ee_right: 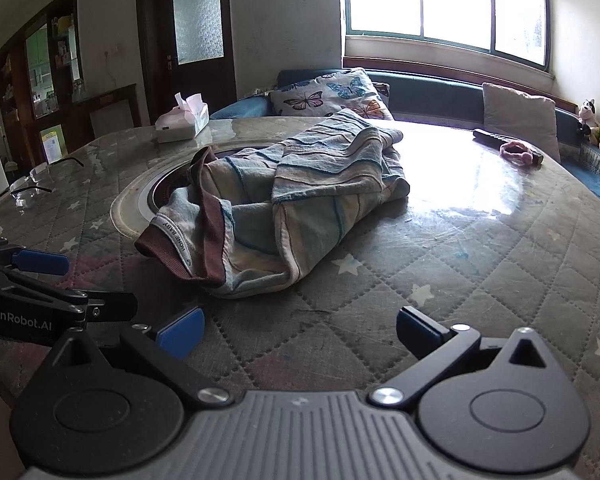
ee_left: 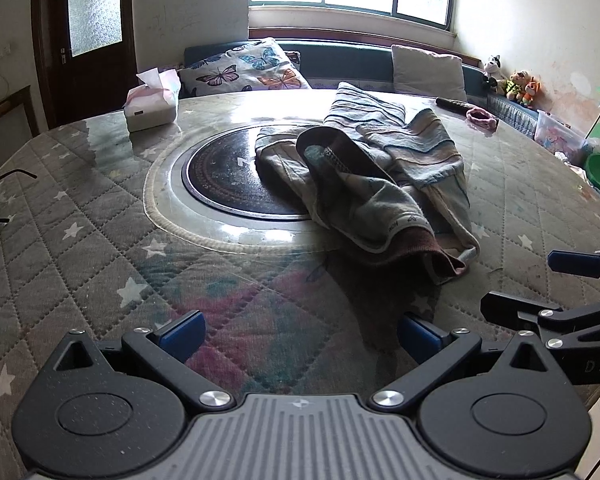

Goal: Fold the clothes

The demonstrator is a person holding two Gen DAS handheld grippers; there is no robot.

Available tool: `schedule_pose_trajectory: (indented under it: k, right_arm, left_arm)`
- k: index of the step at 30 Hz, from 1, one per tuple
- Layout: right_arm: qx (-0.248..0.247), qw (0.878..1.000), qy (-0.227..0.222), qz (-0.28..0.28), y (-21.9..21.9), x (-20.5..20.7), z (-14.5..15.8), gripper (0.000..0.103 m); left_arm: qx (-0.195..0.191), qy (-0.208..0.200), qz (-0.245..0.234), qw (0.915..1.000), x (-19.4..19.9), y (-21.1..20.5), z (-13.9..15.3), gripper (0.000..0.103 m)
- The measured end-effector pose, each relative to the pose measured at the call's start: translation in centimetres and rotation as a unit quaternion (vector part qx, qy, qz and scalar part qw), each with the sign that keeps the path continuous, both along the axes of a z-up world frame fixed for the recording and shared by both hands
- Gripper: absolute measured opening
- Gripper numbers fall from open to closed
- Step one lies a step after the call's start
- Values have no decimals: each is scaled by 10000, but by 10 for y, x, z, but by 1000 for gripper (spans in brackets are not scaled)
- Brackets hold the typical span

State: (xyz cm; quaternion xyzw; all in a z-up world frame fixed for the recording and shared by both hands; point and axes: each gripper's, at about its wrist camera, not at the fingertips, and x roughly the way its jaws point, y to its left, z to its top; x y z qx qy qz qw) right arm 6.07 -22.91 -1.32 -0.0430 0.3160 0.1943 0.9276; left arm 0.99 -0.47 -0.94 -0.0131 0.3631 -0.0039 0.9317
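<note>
A crumpled striped garment (ee_left: pixel 380 168) in pale blue, cream and brown lies on the round table, partly over the dark centre disc (ee_left: pixel 228 172). It also shows in the right wrist view (ee_right: pixel 284 200). My left gripper (ee_left: pixel 300 336) is open and empty, low over the near table edge, short of the garment. My right gripper (ee_right: pixel 300 332) is open and empty, also short of the garment. The right gripper's fingers (ee_left: pixel 572 264) show at the right edge of the left wrist view. The left gripper's fingers (ee_right: pixel 40 262) show at the left edge of the right wrist view.
The table has a quilted star cloth under glass (ee_right: pixel 480 264). A tissue box (ee_left: pixel 152 108) stands far left. Eyeglasses (ee_right: pixel 36 184) lie at the left. A dark remote and pink hair band (ee_right: pixel 518 150) lie far right. Behind is a bench with cushions (ee_left: pixel 240 68).
</note>
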Motion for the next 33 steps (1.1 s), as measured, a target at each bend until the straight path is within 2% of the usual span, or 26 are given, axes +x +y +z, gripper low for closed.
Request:
schedule_pose_trajectory:
  k: [28,33]
  right_arm:
    - [-37,10000,-45,-5,3,32,11,102]
    - [-31,10000,-70,-9,4,49,18,98]
  left_arm:
    - [153,-223,95,9996,34,17,21,103]
    - [232,-299,76,9993,48,21,28,97]
